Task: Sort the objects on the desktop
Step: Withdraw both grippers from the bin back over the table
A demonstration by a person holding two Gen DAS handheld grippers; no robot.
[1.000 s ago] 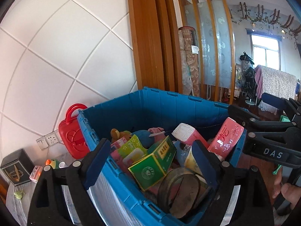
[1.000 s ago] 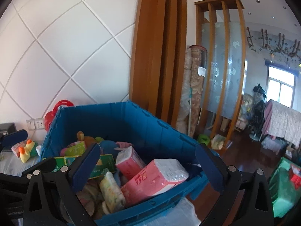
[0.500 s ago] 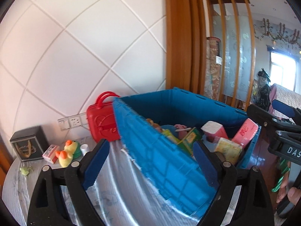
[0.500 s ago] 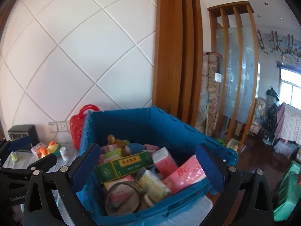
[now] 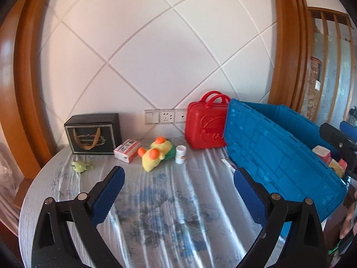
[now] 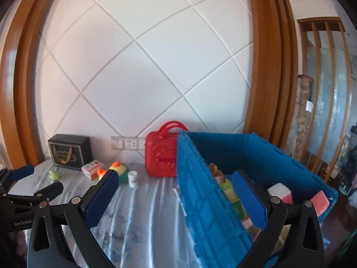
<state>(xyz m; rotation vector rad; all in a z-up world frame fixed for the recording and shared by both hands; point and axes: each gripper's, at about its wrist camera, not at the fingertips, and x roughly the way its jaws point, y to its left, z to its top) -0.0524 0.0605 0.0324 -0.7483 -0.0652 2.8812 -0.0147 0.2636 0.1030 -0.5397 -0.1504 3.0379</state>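
White diamond-panelled wall behind, wood trim both sides, table under a shiny patterned cloth. Both views have swung off the blue crate and its contents and onto the open table to its left; a second ago each camera looked down into the packed crate, now the loose items are ahead. Left gripper: jaws have just been opening, now spread wide, nothing between them. Right gripper: also spread, empty, its right finger over the crate's near wall, its left over bare cloth. My reading: a drop into the crate is done and both hands are heading out for the next pick. Candidates sit in a loose row near the wall, well ahead of the left gripper: small green toy far left ahead, black gift box behind it, pink-and-white carton, yellow plush duck, white pill bottle, red toy suitcase touching the crate's end. Duck lies almost straight ahead of the left gripper, on its side, long axis diagonal, one end toward the gripper and slightly left, the other angled away to the right. Carton's long axis runs the same diagonal. Bottle stands upright, axis vertical, cap up. Crate's long side runs away to the right of both grippers.
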